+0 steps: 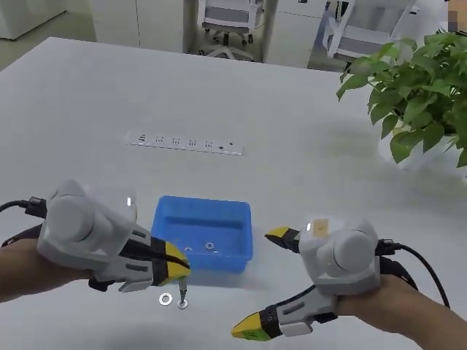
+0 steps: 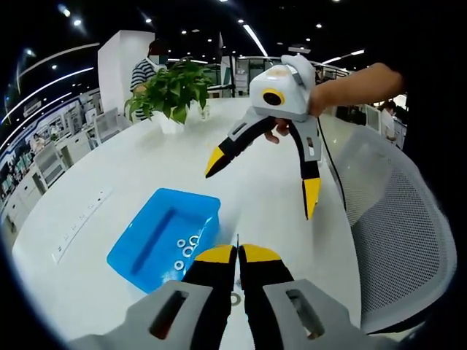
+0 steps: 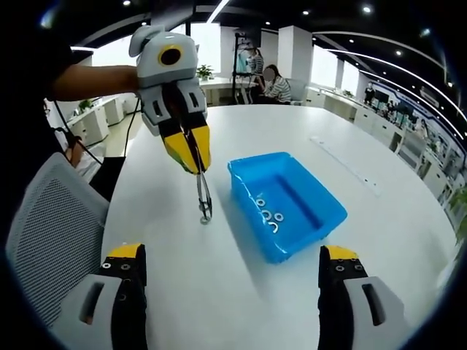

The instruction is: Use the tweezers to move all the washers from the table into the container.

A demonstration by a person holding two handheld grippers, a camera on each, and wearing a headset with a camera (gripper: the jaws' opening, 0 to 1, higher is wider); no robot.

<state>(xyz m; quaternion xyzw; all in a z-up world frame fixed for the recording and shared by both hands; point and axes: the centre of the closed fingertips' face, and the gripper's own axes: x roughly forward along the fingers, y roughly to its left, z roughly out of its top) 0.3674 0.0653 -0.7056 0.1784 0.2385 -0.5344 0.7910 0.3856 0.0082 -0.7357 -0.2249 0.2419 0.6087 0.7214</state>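
Note:
My left gripper (image 1: 179, 264) is shut on thin metal tweezers (image 1: 182, 288) that point down at the table. Their tips touch a washer (image 1: 182, 303), and a second washer (image 1: 166, 299) lies just left of it. In the right gripper view the tweezers (image 3: 203, 193) hang from the left gripper (image 3: 191, 157) onto a washer (image 3: 206, 216). Just beyond stands the blue container (image 1: 204, 202) with a few washers (image 1: 210, 247) inside. My right gripper (image 1: 261, 283) is open and holds nothing, to the right of the container's near corner.
A white power strip (image 1: 182, 142) lies on the table beyond the container. A potted plant (image 1: 416, 95) stands at the far right. Office chairs stand behind the table's far edge. A mesh chair (image 2: 398, 240) is close to the near edge.

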